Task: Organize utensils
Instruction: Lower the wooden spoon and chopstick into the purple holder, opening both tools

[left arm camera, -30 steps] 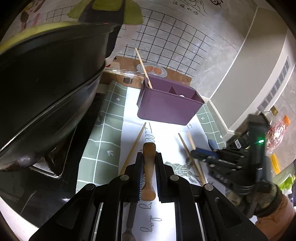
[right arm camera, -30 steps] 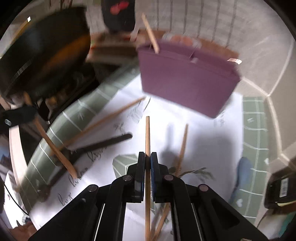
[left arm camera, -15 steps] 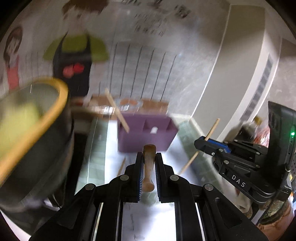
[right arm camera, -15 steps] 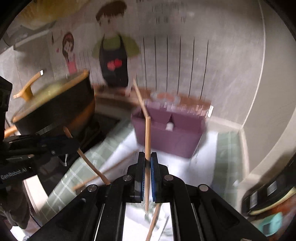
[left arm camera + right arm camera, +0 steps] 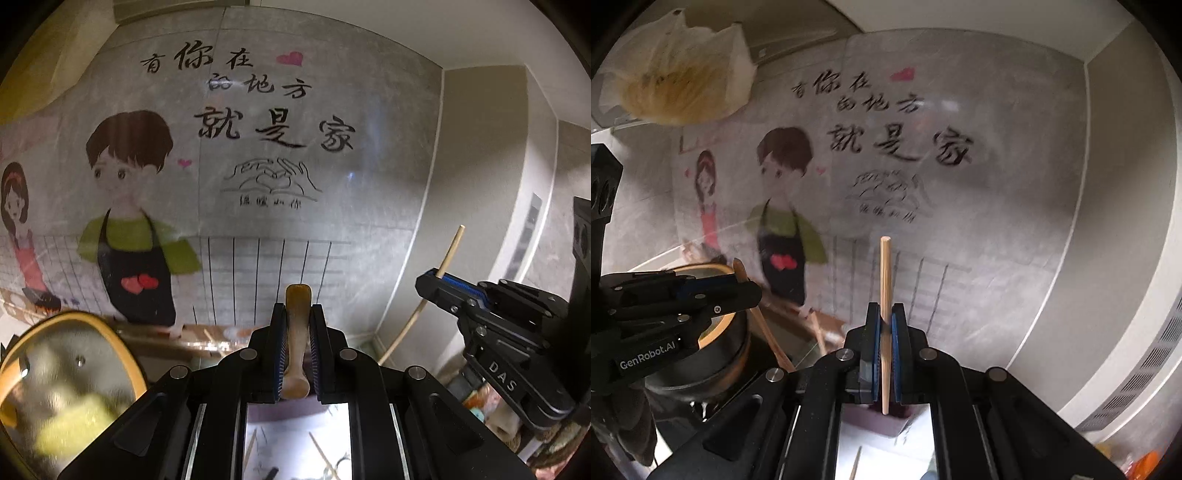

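Note:
In the left wrist view my left gripper (image 5: 297, 312) is shut on the brown wooden handle (image 5: 297, 332) of a utensil, whose end sticks up past the fingertips. To its right, my right gripper (image 5: 437, 282) holds a pale chopstick (image 5: 450, 253). The right wrist view shows my right gripper (image 5: 885, 314) shut on that chopstick (image 5: 885, 273), which stands upright. My left gripper (image 5: 742, 291) is at the left there with the long wooden handle (image 5: 768, 334) slanting down. Only a strip of the purple organizer box (image 5: 879, 417) shows below the fingers.
A black pot with a glass lid (image 5: 70, 373) stands at the lower left. Loose chopsticks (image 5: 327, 456) lie on the white mat below. A stickered tile wall (image 5: 258, 206) fills the front. A plastic bag (image 5: 676, 74) hangs at the upper left.
Both grippers have risen well above the mat, each still holding its item. The views have tipped up from the mat and purple box to the wall.

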### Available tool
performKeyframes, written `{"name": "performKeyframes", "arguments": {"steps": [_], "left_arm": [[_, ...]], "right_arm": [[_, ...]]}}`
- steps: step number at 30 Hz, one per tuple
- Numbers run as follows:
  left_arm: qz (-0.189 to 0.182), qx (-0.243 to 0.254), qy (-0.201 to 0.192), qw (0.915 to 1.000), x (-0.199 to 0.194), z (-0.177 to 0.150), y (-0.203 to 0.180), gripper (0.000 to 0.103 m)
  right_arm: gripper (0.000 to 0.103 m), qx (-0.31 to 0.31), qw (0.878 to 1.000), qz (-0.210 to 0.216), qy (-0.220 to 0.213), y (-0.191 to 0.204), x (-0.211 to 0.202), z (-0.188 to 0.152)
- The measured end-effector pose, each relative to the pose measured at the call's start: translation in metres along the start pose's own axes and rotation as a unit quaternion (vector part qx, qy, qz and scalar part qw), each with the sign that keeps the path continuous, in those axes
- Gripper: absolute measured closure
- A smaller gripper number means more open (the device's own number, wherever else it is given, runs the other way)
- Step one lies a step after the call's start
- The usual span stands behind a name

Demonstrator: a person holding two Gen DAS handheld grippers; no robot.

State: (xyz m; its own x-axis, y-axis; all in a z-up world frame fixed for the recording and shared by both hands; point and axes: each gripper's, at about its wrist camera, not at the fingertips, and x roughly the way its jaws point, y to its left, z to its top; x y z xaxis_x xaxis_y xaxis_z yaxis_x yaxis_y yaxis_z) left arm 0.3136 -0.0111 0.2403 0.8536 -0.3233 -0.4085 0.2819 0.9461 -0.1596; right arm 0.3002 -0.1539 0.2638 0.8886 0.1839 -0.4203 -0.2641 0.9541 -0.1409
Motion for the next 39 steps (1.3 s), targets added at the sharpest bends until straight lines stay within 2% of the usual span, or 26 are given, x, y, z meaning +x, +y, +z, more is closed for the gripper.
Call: {"name": "performKeyframes", "arguments": {"steps": [3,8,14,24,27,31,33,35,39], "left_arm": [[0.003,0.000,0.005,1.0000,0.018,0.004,0.001,0.090],[0.005,-0.015,0.033,0.9993,0.068,-0.012,0.010,0.090],[0.018,-0.031,0.081,0.9961,0.135,-0.042,0.027,0.090],[0.041,-0.056,0.147,0.9868,0.210,-0.096,0.051,0.090],[0.051,-0.063,0.162,0.9834,0.219,-0.107,0.056,0.089],[0.063,-0.063,0.167,0.9820,0.216,-0.113,0.059,0.072],[0.066,-0.061,0.160,0.9831,0.206,-0.113,0.059,0.065],[0.067,-0.054,0.153,0.9844,0.195,-0.112,0.056,0.059],[0.068,-0.033,0.139,0.9874,0.168,-0.111,0.046,0.055]], "right_arm": [[0.098,0.006,1.000,-0.006,-0.004,-0.006,0.010,0.007],[0.098,0.022,1.000,0.001,0.016,-0.019,0.044,-0.004],[0.098,0.050,0.997,0.018,0.062,-0.033,0.099,-0.036],[0.097,0.078,0.984,0.044,0.154,-0.037,0.191,-0.106],[0.097,0.074,0.979,0.047,0.182,-0.029,0.213,-0.128],[0.095,0.062,0.977,0.053,0.197,-0.022,0.225,-0.144],[0.086,0.052,0.978,0.049,0.196,-0.019,0.222,-0.147],[0.072,0.037,0.979,0.054,0.192,-0.014,0.214,-0.147],[0.070,0.022,0.982,0.050,0.178,-0.009,0.192,-0.143]]}}
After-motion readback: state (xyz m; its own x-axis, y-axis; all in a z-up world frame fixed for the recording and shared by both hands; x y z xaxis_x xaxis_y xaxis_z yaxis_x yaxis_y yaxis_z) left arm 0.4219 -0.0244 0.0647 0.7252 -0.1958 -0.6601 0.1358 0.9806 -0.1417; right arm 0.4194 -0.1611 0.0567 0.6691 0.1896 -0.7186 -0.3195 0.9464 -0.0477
